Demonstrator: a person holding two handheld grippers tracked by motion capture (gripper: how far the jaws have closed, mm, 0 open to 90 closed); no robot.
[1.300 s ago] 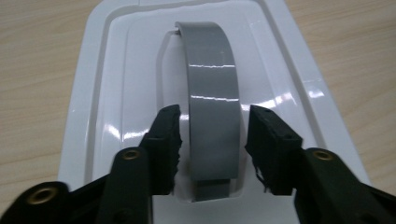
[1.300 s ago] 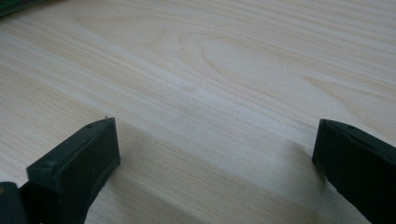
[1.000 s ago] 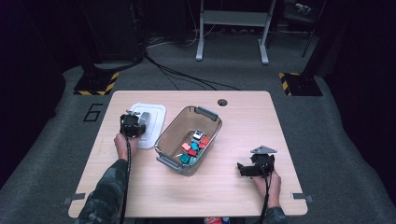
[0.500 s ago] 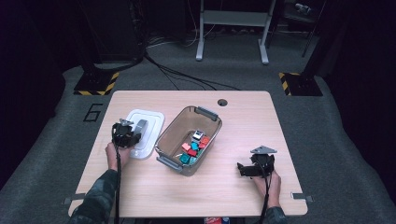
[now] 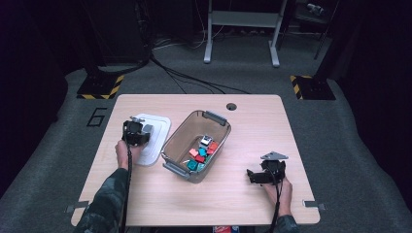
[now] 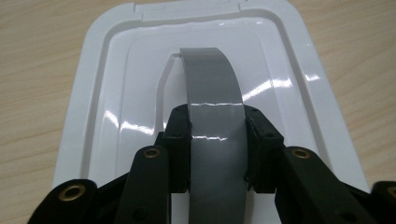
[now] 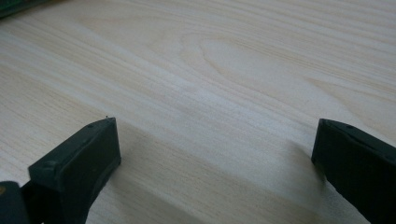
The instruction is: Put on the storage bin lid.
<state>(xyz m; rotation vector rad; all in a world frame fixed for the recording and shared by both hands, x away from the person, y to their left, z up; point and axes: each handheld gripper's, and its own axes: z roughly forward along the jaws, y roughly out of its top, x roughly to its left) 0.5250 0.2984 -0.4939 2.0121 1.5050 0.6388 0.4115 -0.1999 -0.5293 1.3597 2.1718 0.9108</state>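
A white plastic lid (image 5: pixel 156 141) lies flat on the table to the left of a clear bin (image 5: pixel 178 134). The left gripper (image 5: pixel 138 132) sits over the lid's near half, shut on the lid's grey strap handle (image 6: pixel 211 88). In the left gripper view the jaws press the strap's two edges, with the gripper (image 6: pixel 217 140) directly above the lid (image 6: pixel 116 93). Several coloured blocks (image 5: pixel 201 152) lie in the bin. The right gripper (image 5: pixel 253 175) rests low near the table's front right, open, and its jaws (image 7: pixel 215 140) stand wide apart over bare wood.
The bin has grey handles at both ends and stands at an angle in the middle of the wooden table (image 5: pixel 252 121). A small round hole (image 5: pixel 231 106) is near the far edge. Cables and stands lie on the floor beyond the table.
The left gripper and the lid have shifted a little toward the table's near side, and the lid now looks flatter. The right gripper has not moved.
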